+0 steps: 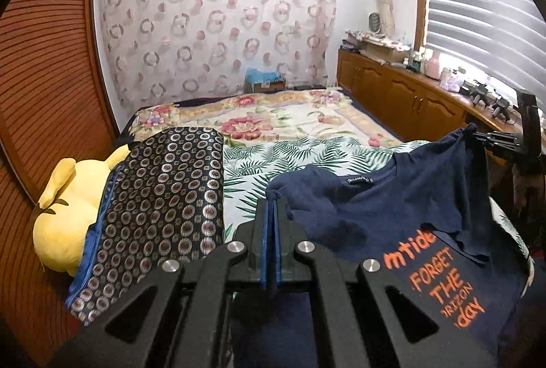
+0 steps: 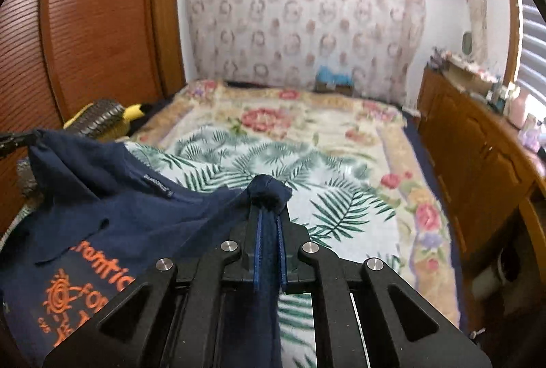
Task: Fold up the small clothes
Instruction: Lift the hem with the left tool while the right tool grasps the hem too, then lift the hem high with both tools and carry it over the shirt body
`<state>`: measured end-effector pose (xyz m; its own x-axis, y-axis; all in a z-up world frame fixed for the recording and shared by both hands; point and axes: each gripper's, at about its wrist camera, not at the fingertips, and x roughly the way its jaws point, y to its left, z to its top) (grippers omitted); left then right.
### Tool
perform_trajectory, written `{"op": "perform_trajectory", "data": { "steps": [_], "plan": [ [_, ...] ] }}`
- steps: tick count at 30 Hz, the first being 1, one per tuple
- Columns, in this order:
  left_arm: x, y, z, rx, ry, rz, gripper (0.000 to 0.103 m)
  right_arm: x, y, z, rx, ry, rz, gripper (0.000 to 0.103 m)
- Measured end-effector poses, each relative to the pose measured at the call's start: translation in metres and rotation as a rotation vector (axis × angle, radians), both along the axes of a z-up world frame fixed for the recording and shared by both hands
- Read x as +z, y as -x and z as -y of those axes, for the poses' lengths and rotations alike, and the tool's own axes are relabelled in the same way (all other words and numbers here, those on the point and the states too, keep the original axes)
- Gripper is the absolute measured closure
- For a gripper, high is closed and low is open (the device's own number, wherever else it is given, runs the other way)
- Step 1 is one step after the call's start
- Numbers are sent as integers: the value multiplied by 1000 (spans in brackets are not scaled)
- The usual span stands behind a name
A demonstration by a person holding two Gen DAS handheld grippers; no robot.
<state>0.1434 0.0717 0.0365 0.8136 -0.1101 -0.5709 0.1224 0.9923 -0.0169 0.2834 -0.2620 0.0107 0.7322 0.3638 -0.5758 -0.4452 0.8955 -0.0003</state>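
Observation:
A navy T-shirt (image 1: 392,207) with orange print hangs stretched between my two grippers above the bed; it also shows in the right wrist view (image 2: 112,197). My left gripper (image 1: 272,197) is shut on one shoulder corner of the shirt. My right gripper (image 2: 269,197) is shut on the other shoulder corner, with cloth bunched at the tips and running down between the pads. In the left wrist view the right gripper (image 1: 477,137) holds the shirt's raised far corner at the right. In the right wrist view the left gripper (image 2: 20,139) shows at the left edge.
The bed (image 1: 273,160) carries a palm-leaf sheet and a floral blanket (image 2: 307,119). A dark patterned pillow (image 1: 163,197) and a yellow plush toy (image 1: 65,214) lie at its left by the wooden wardrobe (image 2: 95,27). A wooden cabinet (image 2: 477,156) with clutter runs along the right.

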Motion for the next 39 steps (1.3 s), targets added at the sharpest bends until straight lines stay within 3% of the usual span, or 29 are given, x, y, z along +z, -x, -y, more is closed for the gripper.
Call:
{"op": "perform_trajectory", "data": {
  "steps": [9, 17, 23, 33, 39],
  "plan": [
    [0, 76, -8, -24, 40, 42, 103, 28, 82, 19, -19, -39, 66, 99],
    [-16, 129, -27, -3, 116, 52, 103, 21, 139, 29, 1, -31, 52, 99],
    [-18, 164, -34, 20, 124, 56, 103, 19, 176, 36, 18, -25, 40, 99],
    [-32, 200, -44, 61, 116, -10, 103, 18, 224, 64, 14, -1, 3, 99],
    [-76, 193, -41, 76, 118, -116, 103, -26, 231, 57, 2, 8, -120, 98]
  ]
}}
